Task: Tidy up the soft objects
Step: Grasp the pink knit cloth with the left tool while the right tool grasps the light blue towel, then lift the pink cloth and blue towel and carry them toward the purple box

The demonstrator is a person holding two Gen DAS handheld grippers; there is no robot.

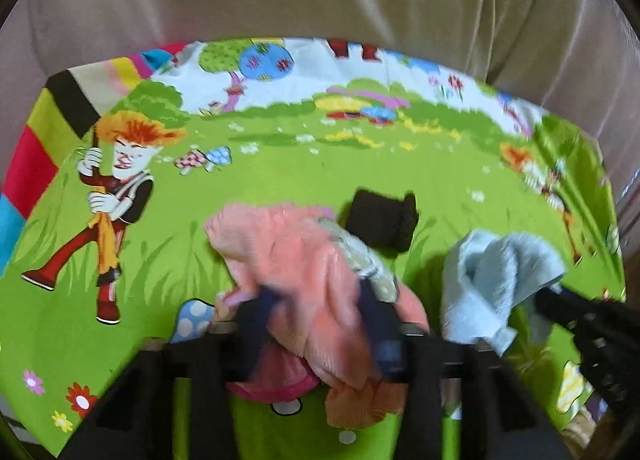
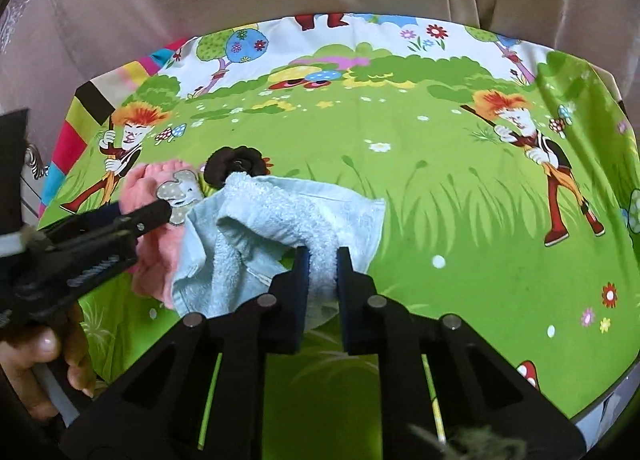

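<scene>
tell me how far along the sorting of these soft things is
Nothing looks sorted yet: no neat pile shows. In hand: the left gripper is shut on the pink cloth, the right gripper on the light blue towel. Left: the dark brown item lies untouched on the cartoon-print sheet.

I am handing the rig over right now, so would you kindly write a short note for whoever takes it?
Left gripper: shut on the pink cloth.
Right gripper: shut on the light blue towel.
Both cloths lie bunched, side by side, on the cartoon-print sheet; a small dark item sits just behind them.
Done: both cloths gripped.
Left: nothing looks folded or sorted yet; the dark item is untouched.
</scene>
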